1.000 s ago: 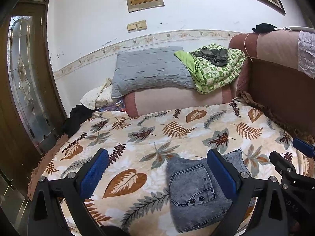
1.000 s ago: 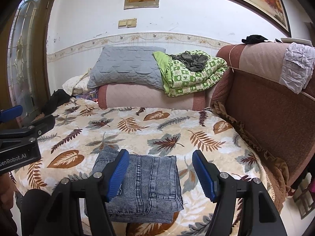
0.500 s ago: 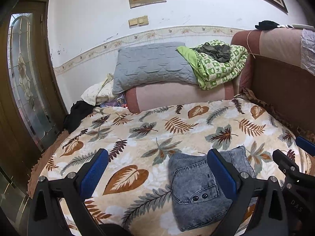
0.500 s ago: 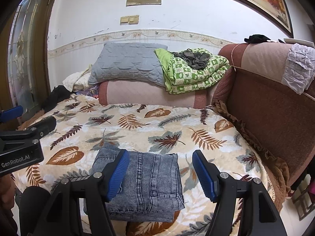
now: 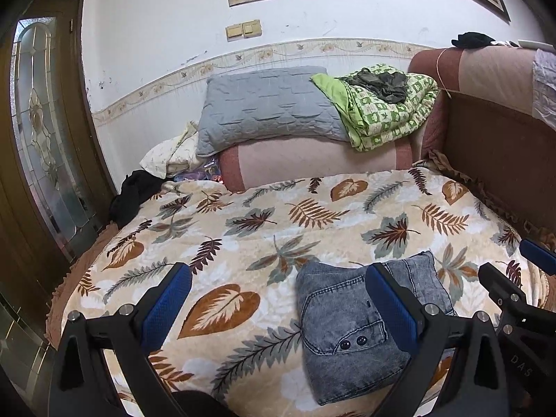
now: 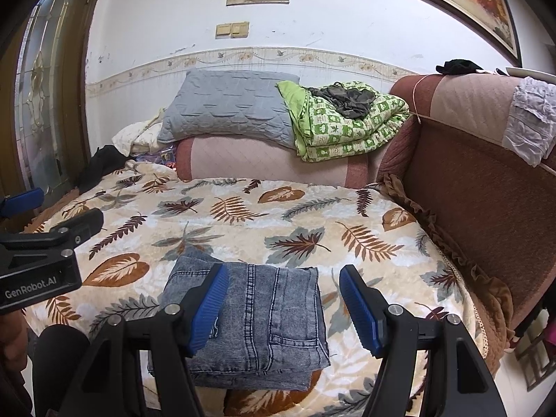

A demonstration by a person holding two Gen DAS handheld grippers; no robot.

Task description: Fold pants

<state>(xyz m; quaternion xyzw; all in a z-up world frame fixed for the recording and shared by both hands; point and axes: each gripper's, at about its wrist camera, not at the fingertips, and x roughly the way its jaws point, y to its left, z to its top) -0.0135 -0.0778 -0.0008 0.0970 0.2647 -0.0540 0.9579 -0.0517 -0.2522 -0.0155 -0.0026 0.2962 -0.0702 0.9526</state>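
Both claws tilted downward, gaping empty, left claw (image 5: 278,299), right claw (image 6: 283,299), above folded pants (image 6: 257,323)

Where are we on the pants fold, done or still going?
Looks done: the jeans lie in a compact folded stack on the leaf-print blanket. In hand: nothing; the left tool and right tool are both open, above the fabric. Left: at most a final tidy.

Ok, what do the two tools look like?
Both are alike: the left tool and right tool have black angular frames with silver bolts, each finger faced with a ribbed blue pad. White "GenRobot.AI" lettering marks the left tool's side.
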